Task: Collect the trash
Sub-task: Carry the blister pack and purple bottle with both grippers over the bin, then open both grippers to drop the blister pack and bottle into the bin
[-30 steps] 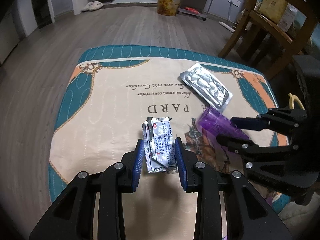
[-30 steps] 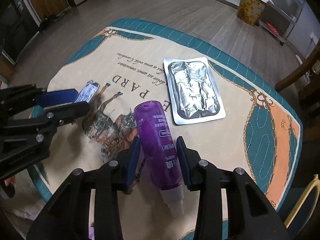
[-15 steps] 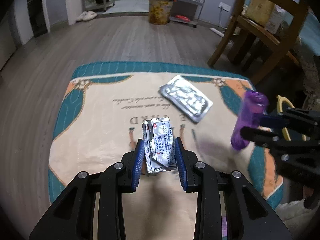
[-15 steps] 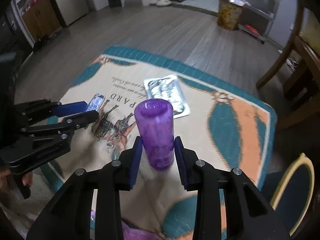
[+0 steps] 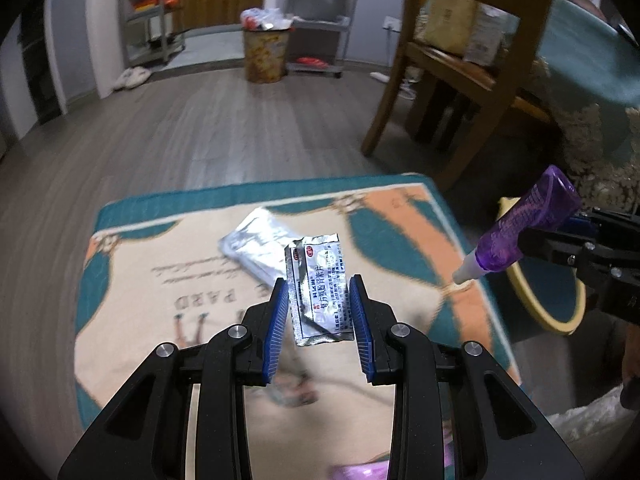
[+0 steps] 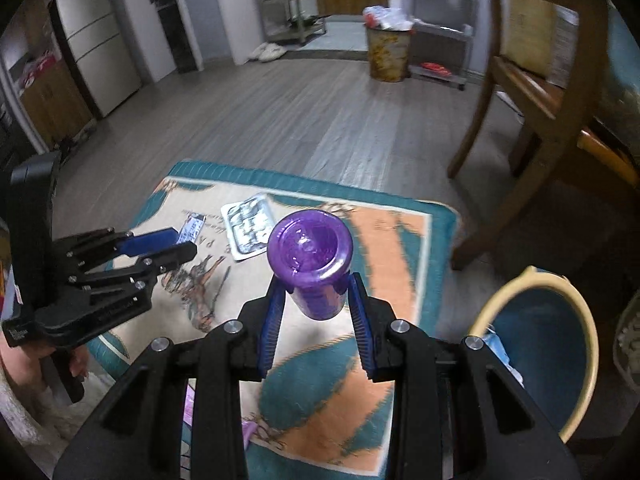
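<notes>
My left gripper (image 5: 318,282) is shut on a few silver medicine sachets (image 5: 320,268), held in the air above the patterned mat (image 5: 140,280). My right gripper (image 6: 316,280) is shut on a purple plastic bottle (image 6: 310,256), whose base faces the camera. In the left wrist view that bottle (image 5: 532,224) hangs nozzle-down at the right, over the mat's edge. The right wrist view shows the left gripper (image 6: 168,244) with the sachets (image 6: 191,232) at the left. A silver blister tray (image 5: 260,246) lies on the mat, also seen as the blister tray (image 6: 250,226) beyond the bottle.
A blue bin with a yellow rim (image 6: 540,344) stands on the floor right of the mat. A wooden chair (image 6: 540,100) stands behind it. A full patterned trash can (image 5: 266,54) is far across the wood floor. A hand (image 6: 76,360) holds the left gripper.
Both grippers have risen from the mat with their loads. The purple bottle, which lay on the mat, now hangs in the air further right, near the yellow-rimmed bin.
</notes>
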`<action>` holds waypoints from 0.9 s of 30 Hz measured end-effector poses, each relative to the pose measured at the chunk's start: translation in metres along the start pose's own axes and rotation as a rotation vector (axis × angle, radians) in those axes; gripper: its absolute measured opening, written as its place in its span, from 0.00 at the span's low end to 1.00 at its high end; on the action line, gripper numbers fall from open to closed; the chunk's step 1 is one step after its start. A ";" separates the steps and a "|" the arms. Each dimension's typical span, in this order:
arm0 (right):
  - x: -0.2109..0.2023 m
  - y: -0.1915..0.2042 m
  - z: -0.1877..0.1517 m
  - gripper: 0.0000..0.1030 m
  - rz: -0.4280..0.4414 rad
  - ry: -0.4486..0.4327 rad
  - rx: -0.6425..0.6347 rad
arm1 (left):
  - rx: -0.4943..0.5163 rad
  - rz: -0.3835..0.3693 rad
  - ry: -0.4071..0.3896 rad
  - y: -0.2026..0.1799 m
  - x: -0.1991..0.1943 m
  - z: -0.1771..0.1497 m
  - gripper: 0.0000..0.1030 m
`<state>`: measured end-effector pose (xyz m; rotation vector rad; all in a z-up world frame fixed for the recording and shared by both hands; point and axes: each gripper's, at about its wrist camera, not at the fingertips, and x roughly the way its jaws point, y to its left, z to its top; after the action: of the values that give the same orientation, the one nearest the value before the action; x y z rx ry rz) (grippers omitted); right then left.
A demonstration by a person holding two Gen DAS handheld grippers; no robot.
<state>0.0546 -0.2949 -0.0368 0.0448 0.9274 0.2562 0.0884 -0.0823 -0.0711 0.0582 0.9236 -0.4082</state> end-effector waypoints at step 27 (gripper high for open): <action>-0.046 -0.238 -0.084 0.31 -0.216 0.092 0.414 | 0.377 -0.285 0.071 -0.259 0.082 0.006 0.32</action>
<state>0.0093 -0.5422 -0.0866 0.3146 1.0566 -0.1377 0.0413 -0.3482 -0.0996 0.2888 0.9177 -0.8465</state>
